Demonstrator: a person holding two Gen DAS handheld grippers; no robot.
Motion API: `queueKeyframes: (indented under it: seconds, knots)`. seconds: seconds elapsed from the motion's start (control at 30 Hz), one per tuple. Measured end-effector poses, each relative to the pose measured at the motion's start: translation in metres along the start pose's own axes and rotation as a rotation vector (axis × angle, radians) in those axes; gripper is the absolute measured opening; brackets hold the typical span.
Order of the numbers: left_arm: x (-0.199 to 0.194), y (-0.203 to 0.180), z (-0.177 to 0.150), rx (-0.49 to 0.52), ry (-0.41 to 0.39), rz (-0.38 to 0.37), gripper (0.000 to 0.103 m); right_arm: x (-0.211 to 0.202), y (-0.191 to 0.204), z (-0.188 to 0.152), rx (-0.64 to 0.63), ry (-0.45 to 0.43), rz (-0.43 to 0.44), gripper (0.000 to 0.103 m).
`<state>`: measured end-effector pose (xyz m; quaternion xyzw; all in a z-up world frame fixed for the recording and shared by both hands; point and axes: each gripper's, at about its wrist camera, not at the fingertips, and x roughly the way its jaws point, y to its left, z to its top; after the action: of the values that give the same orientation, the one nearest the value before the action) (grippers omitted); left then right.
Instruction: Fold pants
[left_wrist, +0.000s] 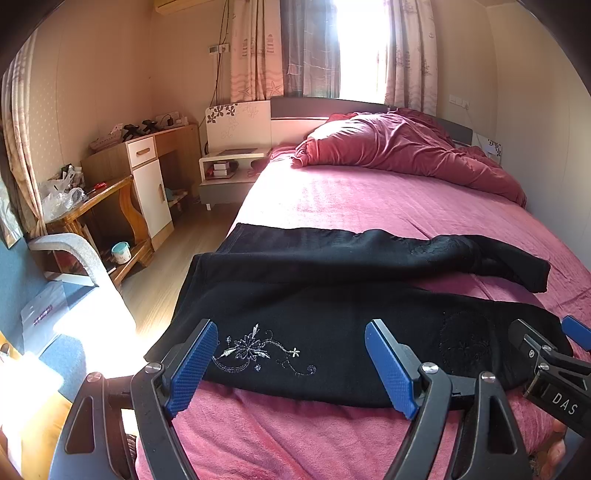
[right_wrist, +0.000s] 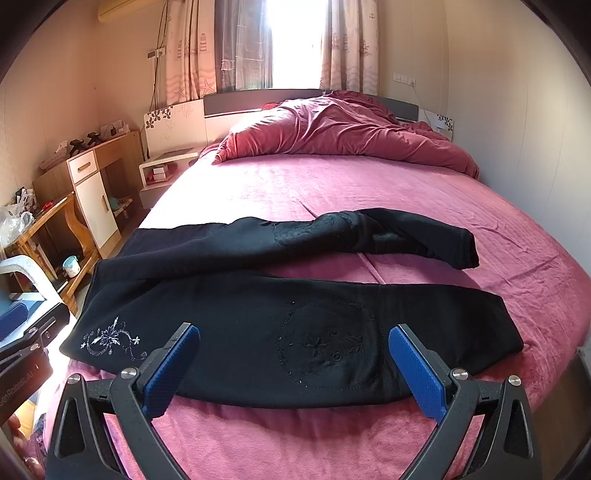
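Black pants (left_wrist: 332, 325) lie flat on the pink bed (left_wrist: 351, 199), unfolded, legs splayed apart. Long axis runs left-right across both views: waist end at the left bed edge, cuffs to the right. Near leg sits just ahead of both claws; far leg (right_wrist: 332, 236) is angled away behind it, with a wedge of bedsheet showing between them toward the cuffs. Left claw (left_wrist: 291, 365) is spread wide, nothing in it, sitting over the near edge of the near leg at the hip end, by the white floral embroidery (left_wrist: 258, 350). Right claw (right_wrist: 295, 369) is likewise spread wide and empty, over the same near edge further along, at the round stitched patch (right_wrist: 325, 347), so nearer the cuff (right_wrist: 506, 328). Can't tell if either claw touches the fabric. Judgement: first fold not yet made; likely move is lifting the near leg's edge away from the claws and over onto the far leg. Right side has more to cover, since the far cuff (right_wrist: 465, 251) splays away there.
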<state>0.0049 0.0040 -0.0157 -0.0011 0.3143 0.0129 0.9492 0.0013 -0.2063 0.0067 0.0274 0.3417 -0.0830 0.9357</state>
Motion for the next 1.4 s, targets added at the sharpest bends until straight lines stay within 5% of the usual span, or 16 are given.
queueKeyframes:
  seconds: [0.93, 1.2, 1.4]
  knots:
    - [0.022, 0.004, -0.005, -0.015, 0.070, -0.033, 0.084, 0.023, -0.008, -0.012, 0.033, 0.064, 0.101, 0.103]
    - [0.048, 0.014, -0.009, -0.148, 0.179, -0.191, 0.085, 0.056, -0.056, -0.029, 0.154, 0.224, 0.131, 0.103]
    - [0.089, 0.026, -0.020, -0.167, 0.340, -0.209, 0.085, 0.076, -0.159, -0.050, 0.444, 0.302, 0.118, 0.094]
